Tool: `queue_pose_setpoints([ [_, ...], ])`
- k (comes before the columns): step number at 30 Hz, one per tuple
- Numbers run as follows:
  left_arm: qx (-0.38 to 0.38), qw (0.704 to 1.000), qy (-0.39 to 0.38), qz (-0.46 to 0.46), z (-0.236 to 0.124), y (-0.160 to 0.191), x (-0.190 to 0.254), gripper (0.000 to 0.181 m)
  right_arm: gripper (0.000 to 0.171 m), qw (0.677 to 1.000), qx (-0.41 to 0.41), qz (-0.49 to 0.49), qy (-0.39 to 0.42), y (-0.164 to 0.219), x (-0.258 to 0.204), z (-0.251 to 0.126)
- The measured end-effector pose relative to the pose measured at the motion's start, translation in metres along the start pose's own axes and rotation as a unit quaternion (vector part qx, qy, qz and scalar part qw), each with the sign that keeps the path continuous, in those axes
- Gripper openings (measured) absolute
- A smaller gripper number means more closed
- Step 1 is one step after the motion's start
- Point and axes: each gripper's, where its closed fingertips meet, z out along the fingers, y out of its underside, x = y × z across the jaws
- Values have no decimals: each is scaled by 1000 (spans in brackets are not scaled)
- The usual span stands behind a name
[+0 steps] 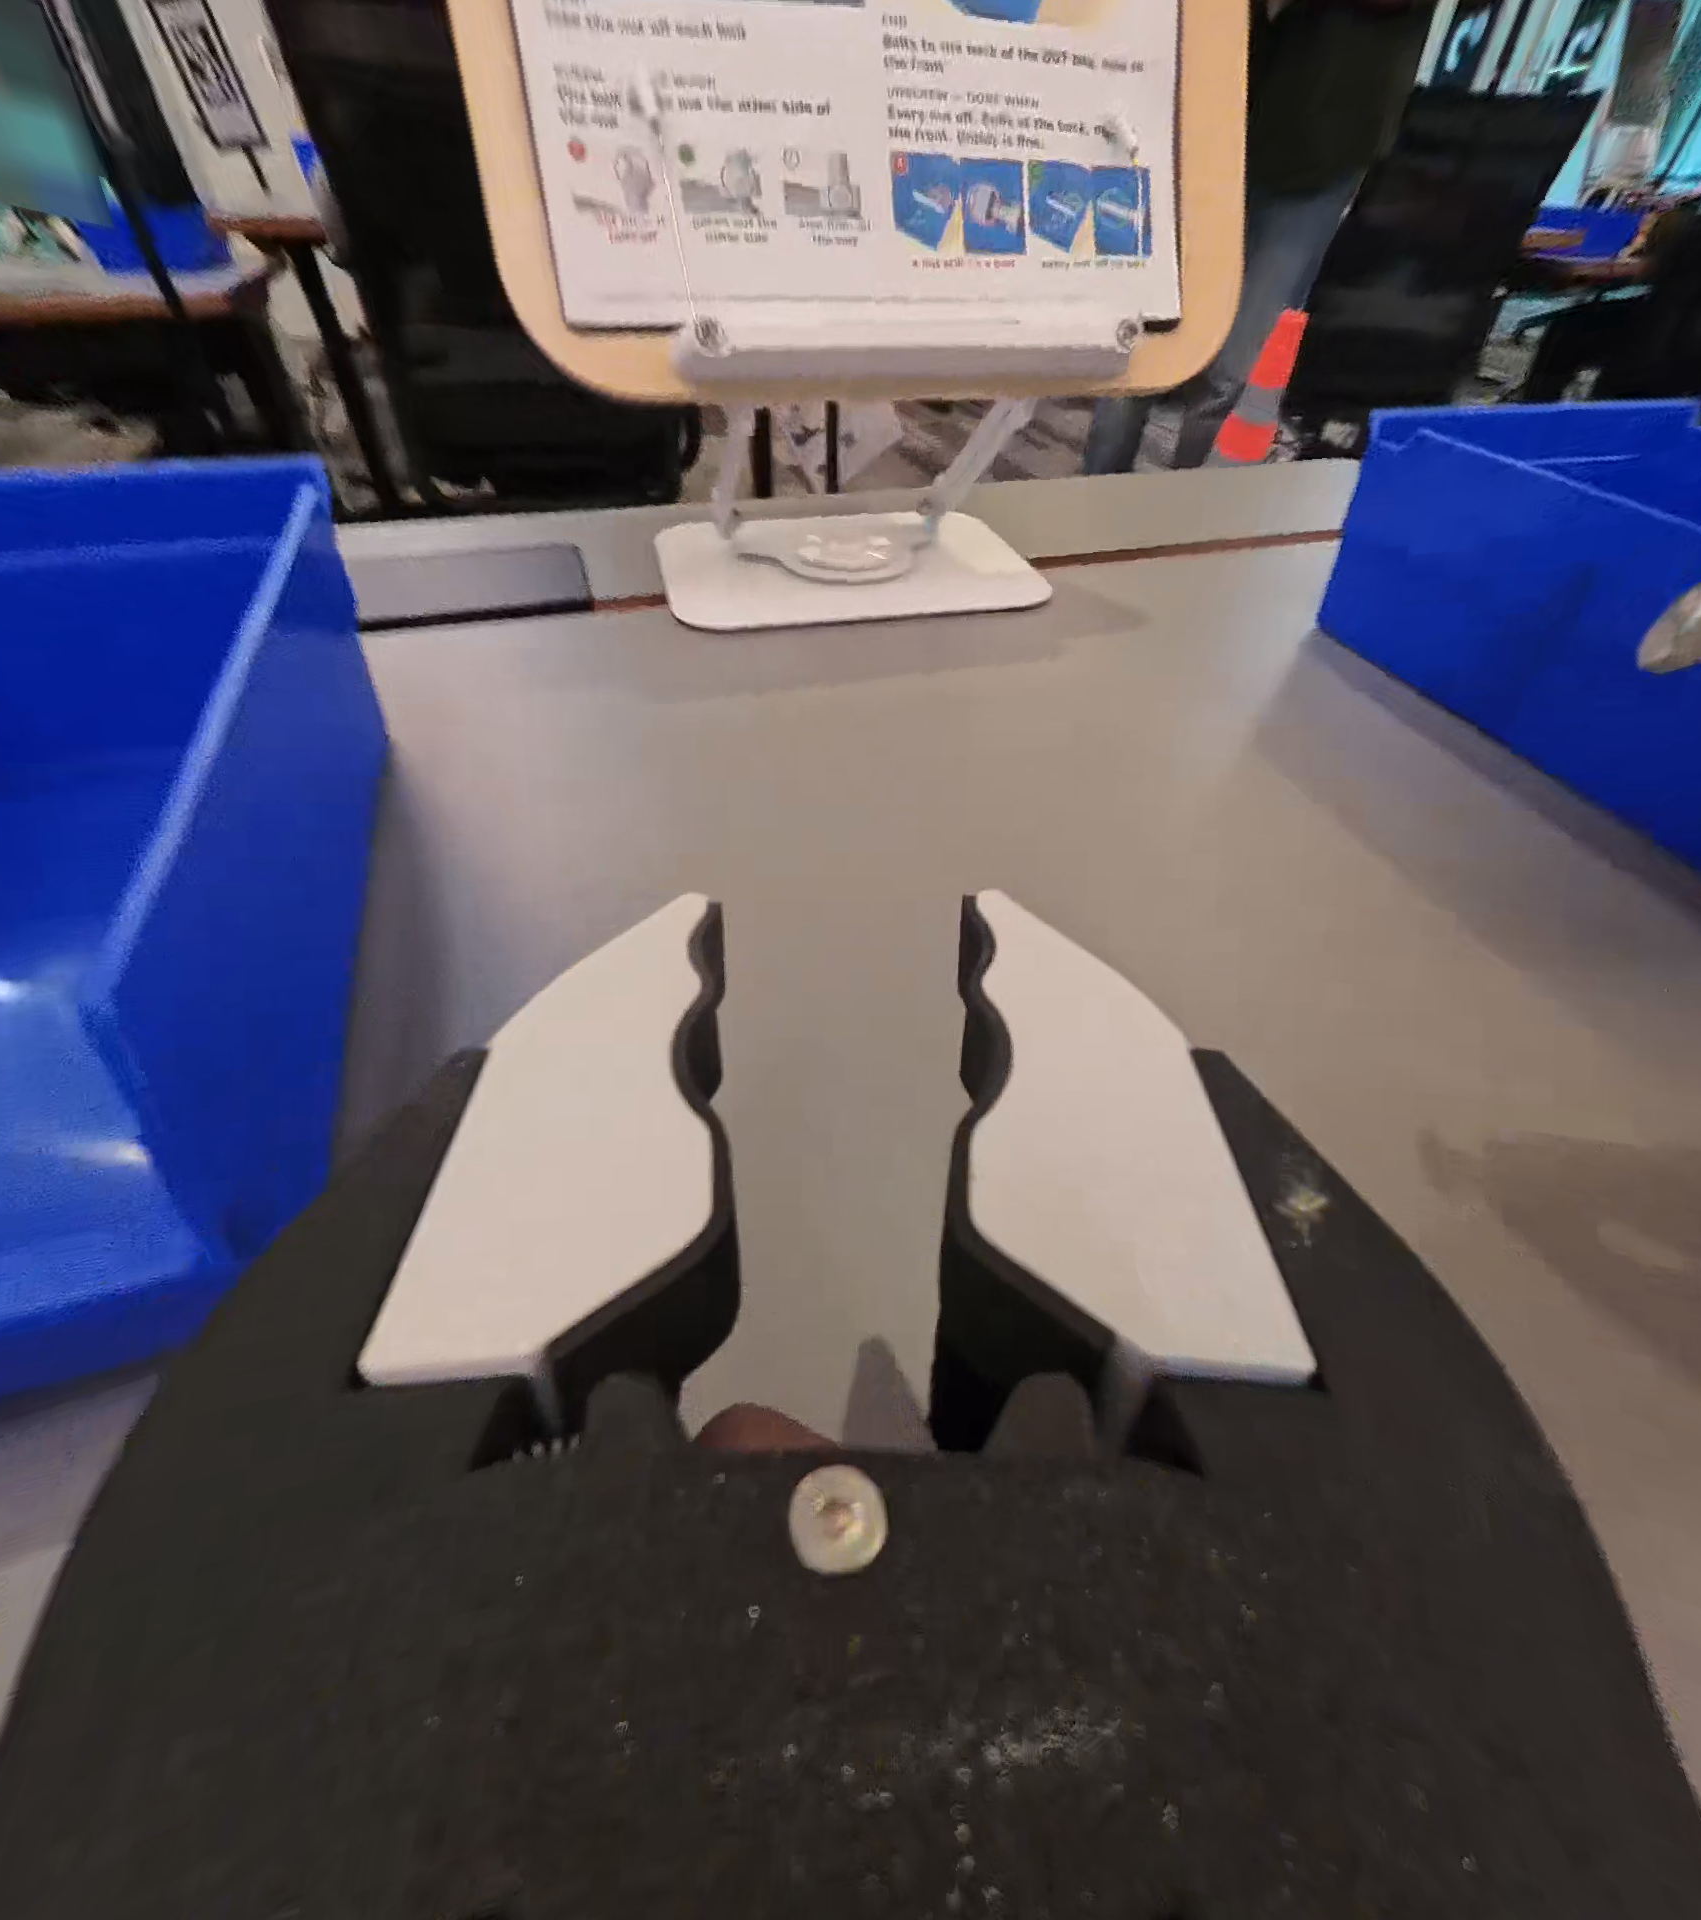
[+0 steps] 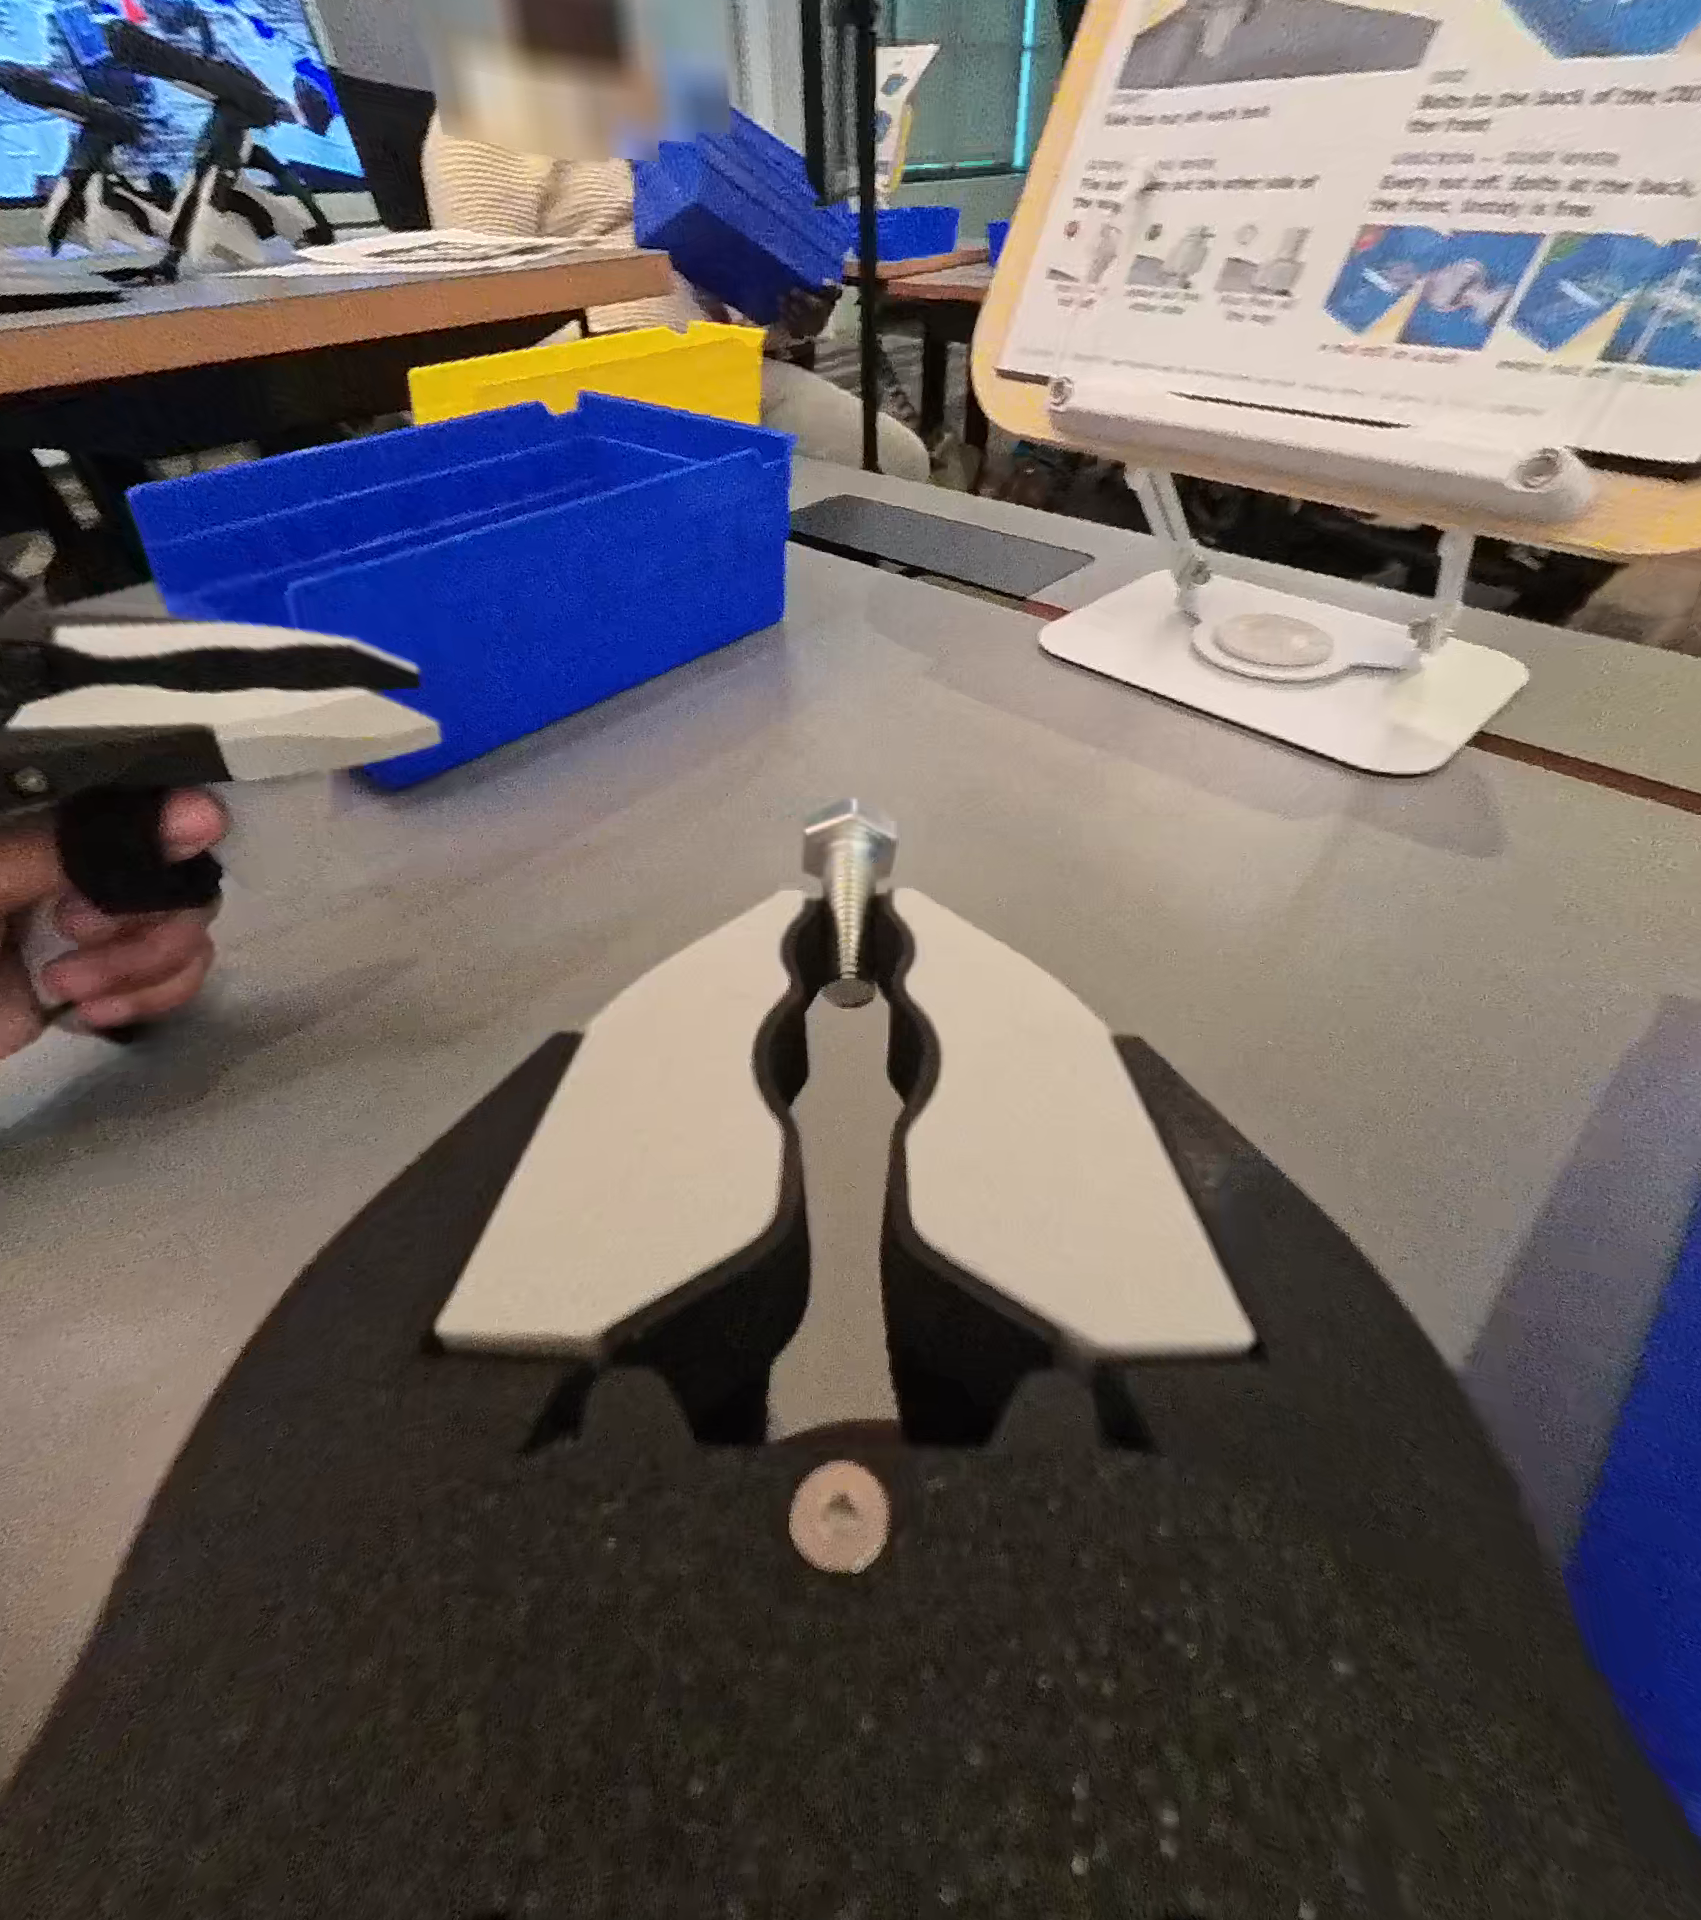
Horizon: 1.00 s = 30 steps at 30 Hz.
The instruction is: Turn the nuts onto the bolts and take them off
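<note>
Right gripper (image 2: 844, 914) clamped on a hex bolt (image 2: 848, 883), head forward, above the counter (image 2: 1137, 883). Left gripper (image 1: 841, 935) apart, empty; its own view shows only the bolt's blurred head.

Black-bodied grippers (image 1: 841, 914) (image 2: 848, 904) with pale grey finger plates work over a matte grey table (image 1: 929, 790), the right one clasping a bright silver bolt (image 2: 848, 883). Solid blue bins (image 1: 98, 831) (image 1: 1573, 582) flank the table, with a yellow bin (image 2: 597, 369) behind the left one. A white instruction sheet (image 1: 856, 156) with blue picture panels and red and green dots sits on a tan board (image 1: 493, 208) atop a white stand (image 1: 851, 571).
</note>
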Motion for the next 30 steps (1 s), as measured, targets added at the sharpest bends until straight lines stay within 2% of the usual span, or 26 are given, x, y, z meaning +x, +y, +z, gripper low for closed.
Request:
queue_pose_setpoints([
  [4,-11,1000,5,16,6,7,4,43,10,997,14,2,73,-13,31,-20],
  [7,-14,999,25,15,6,9,12,43,9,987,10,-11,159,-40,95,-49],
  [9,-11,999,30,24,5,8,15,43,9,977,-26,-23,210,-52,153,-66],
  [11,-10,999,38,29,5,8,18,43,9,967,-90,-30,238,-53,211,-74],
  [14,-17,998,57,26,3,10,25,43,10,951,-215,-14,224,-37,281,-69],
  [17,-18,997,68,23,2,10,29,43,10,907,-361,-6,217,-2,334,-66],
  [22,-21,996,85,23,-1,11,35,43,10,840,-504,26,198,52,370,-57],
  [26,-15,995,89,29,-4,8,36,42,10,812,-545,48,204,81,380,-49],
  [30,-11,995,90,35,-6,6,36,42,11,795,-562,52,223,89,387,-45],
])
